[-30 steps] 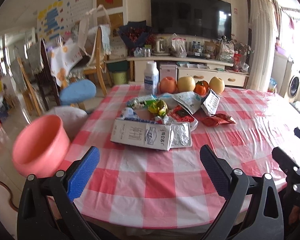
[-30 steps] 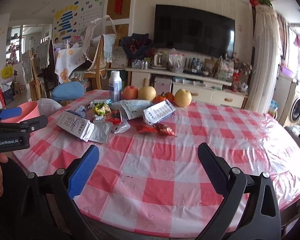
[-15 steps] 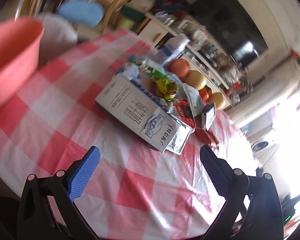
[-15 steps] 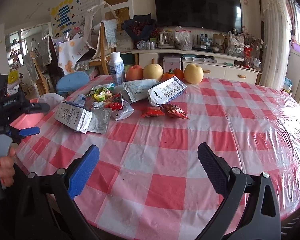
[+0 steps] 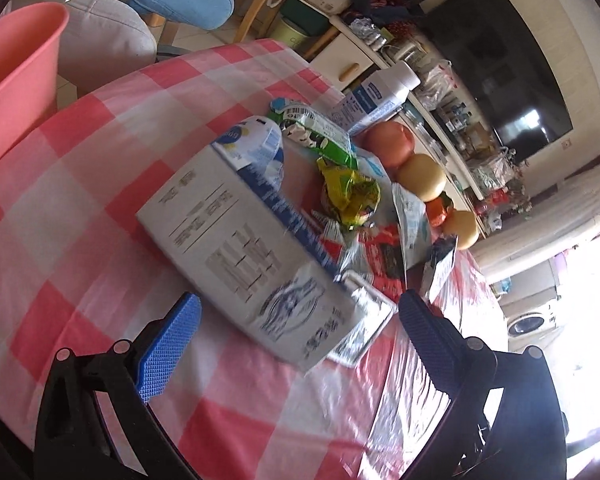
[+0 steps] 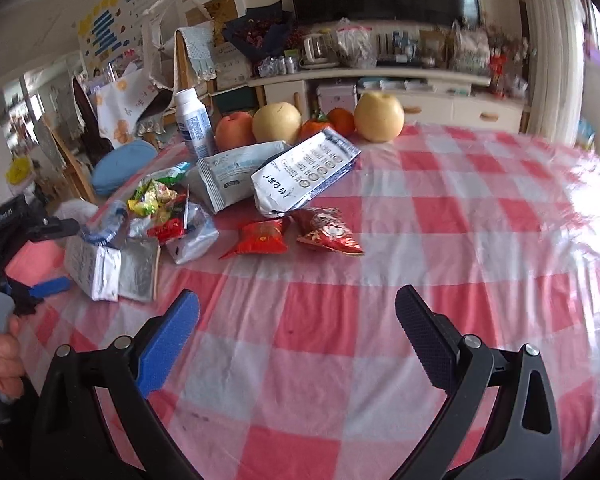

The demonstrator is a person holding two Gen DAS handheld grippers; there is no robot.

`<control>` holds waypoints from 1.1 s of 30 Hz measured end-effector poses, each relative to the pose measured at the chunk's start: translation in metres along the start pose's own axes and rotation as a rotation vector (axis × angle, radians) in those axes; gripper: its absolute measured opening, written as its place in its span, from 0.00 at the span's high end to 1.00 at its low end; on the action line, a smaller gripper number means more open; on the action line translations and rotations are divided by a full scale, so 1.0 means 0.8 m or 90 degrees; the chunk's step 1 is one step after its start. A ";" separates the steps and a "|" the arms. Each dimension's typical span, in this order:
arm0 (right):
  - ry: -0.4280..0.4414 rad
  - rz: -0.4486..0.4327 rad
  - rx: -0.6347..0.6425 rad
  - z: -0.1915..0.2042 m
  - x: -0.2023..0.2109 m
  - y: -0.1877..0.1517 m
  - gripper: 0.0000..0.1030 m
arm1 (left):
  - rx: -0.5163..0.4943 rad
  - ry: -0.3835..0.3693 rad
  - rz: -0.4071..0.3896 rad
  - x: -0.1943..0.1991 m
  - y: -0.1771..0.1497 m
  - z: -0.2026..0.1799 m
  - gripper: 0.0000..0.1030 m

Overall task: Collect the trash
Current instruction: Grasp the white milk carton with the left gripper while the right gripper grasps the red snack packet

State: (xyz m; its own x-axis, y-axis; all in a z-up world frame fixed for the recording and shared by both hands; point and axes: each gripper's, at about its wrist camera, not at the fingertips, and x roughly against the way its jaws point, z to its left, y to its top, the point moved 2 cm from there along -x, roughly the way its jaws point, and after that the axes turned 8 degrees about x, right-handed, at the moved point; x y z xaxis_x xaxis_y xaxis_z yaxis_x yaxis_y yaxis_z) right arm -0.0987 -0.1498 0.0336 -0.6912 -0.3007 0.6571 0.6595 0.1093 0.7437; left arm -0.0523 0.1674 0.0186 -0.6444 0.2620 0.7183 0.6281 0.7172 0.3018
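The left gripper [image 5: 298,342] is held with its fingers wide apart and nothing between them. The near end of a grey carton [image 5: 244,252] lies just ahead of the pads, lying flat on the checked tablecloth [image 5: 72,216]; its print is motion-blurred and cannot be read. A flattened foil piece [image 5: 362,322] is partly hidden beneath the carton at 3 o'clock. At 10 o'clock a pink bin [image 5: 16,88] is cut off by the frame edge; its contents cannot be seen.

The right gripper [image 6: 298,338] is likewise spread wide and empty, over bare cloth. The trash pile is seen at 10 to 12 o'clock: two red snack wrappers [image 6: 296,234], a white-and-blue pouch [image 6: 306,170], a yellow-green wrapper [image 6: 152,198]. Fruit [image 6: 276,122] and a white bottle [image 6: 194,122] stand behind the pile. The pouches overlap, so their lower edges are hidden. At 9 o'clock the other gripper and a hand [image 6: 0,354] are cropped by the frame.
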 end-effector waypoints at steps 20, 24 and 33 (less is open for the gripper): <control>0.159 0.039 -0.153 -0.007 -0.085 0.023 0.44 | -0.148 0.105 0.018 -0.058 0.026 -0.011 0.12; 0.159 0.038 -0.163 -0.008 -0.098 0.029 0.55 | -0.155 0.101 0.019 -0.058 0.032 -0.007 0.23; 0.132 0.051 -0.157 -0.008 -0.104 0.035 0.66 | -0.155 0.073 0.021 -0.053 0.040 0.004 0.30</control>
State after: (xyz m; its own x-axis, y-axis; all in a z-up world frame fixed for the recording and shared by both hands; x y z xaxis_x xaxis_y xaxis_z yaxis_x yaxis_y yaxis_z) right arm -0.0207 -0.1278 -0.0014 -0.5760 -0.4899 0.6544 0.7786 -0.0850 0.6218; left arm -0.0064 0.1812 -0.0042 -0.5774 0.1974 0.7922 0.7431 0.5291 0.4098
